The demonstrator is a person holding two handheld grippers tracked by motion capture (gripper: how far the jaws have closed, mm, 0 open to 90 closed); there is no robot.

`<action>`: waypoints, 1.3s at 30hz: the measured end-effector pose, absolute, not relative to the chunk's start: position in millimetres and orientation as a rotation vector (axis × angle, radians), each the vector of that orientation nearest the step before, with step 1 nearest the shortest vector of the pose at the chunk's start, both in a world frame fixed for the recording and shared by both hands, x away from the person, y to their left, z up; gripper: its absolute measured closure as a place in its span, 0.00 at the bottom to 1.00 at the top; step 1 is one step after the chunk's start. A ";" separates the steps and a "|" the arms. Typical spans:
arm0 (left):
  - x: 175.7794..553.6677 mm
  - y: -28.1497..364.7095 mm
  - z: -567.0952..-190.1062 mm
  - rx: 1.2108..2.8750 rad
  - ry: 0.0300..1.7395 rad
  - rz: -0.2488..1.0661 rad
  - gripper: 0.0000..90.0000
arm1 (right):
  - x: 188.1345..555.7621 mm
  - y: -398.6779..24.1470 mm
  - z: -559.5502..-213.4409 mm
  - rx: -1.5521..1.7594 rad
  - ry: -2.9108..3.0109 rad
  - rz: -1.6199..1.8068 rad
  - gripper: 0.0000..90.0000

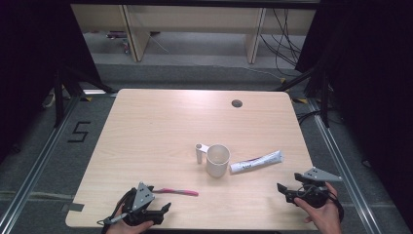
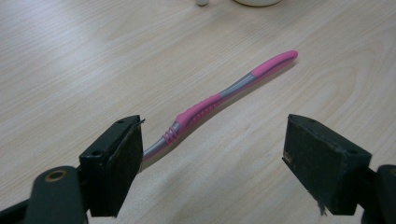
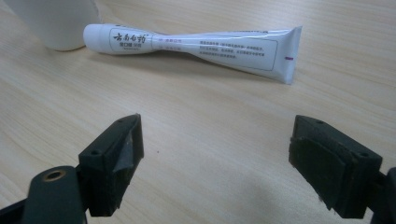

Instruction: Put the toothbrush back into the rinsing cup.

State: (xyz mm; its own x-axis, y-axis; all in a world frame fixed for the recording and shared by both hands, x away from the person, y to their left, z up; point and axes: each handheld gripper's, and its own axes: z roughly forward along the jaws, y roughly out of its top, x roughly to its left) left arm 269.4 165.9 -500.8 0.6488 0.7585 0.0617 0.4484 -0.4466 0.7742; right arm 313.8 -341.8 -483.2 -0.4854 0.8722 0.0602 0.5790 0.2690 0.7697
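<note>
I'm looking at a dark-curtained room with grey carpet, a floor marker reading 5, and pale wooden furniture at the back. The light wood table [image 1: 160,126] carries one white cup [image 1: 217,160], one white toothpaste tube [image 1: 256,162] lying just beside the cup, one pink toothbrush [image 1: 176,191] flat near the front edge, and one small white cap-like piece [image 1: 199,152] next to the cup. My left gripper [image 1: 163,209] has its jaws spread, the toothbrush lying just ahead of them, its near end beside one pad. My right gripper [image 1: 283,191] is spread too, facing the tube, nothing between.
</note>
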 end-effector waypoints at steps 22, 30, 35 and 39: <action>270.0 174.8 -498.7 2.078 0.959 0.537 0.34 | 315.4 -340.3 -484.3 1.292 2.207 1.053 0.23; 270.9 191.9 -498.6 2.103 0.964 0.605 0.69 | 316.6 -339.0 -485.3 1.282 2.216 1.062 0.23; 272.4 200.0 -502.7 2.135 0.994 0.606 0.91 | 316.9 -339.1 -485.1 1.279 2.212 1.062 0.24; 275.1 204.6 -504.7 2.149 1.003 0.611 0.99 | 317.7 -338.1 -485.3 1.277 2.218 1.069 0.24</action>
State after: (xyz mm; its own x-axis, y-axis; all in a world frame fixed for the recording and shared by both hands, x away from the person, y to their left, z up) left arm 275.1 204.6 -504.7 0.5932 0.7951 0.1262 0.4766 -0.4732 0.7409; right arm 317.7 -338.1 -485.3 -0.5231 0.8505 0.0555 0.5732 0.3029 0.7614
